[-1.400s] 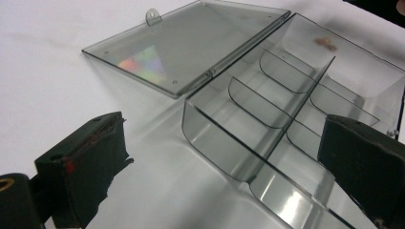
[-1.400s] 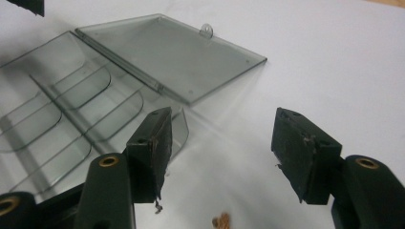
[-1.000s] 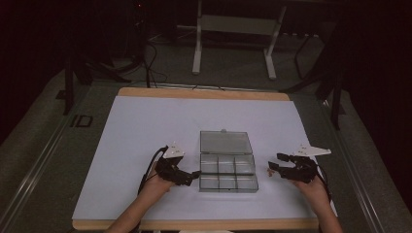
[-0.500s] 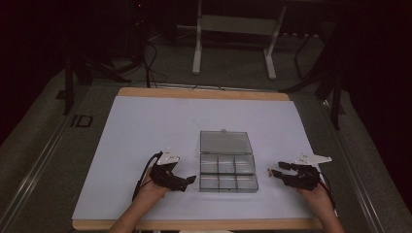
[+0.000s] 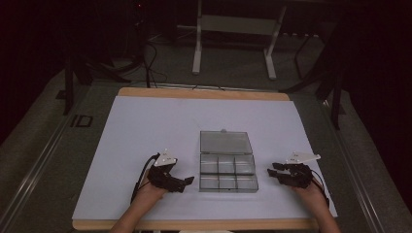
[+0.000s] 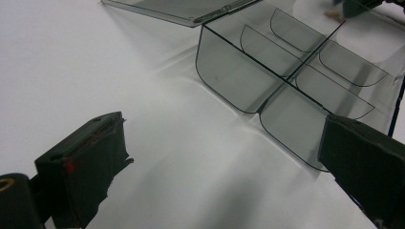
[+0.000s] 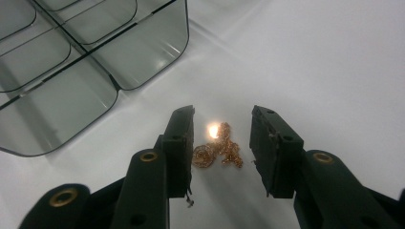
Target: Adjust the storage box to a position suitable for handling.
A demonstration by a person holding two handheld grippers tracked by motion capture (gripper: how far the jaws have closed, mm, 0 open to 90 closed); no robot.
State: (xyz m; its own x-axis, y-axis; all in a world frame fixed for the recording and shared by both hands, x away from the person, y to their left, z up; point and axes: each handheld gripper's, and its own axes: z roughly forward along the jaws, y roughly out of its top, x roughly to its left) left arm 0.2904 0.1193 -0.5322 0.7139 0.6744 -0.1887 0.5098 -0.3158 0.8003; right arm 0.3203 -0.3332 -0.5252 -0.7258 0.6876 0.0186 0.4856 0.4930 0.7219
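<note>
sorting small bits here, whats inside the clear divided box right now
The clear box lies open with its lid folded back flat. Every compartment looks empty. The gold chain is outside it on the white table, between the right gripper's closing jaws.

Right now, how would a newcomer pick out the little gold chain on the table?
Find the clear compartment box on the white table. Beside it, the right gripper straddles a small gold chain, heaped and glinting, the scene's lone coloured thing.
</note>
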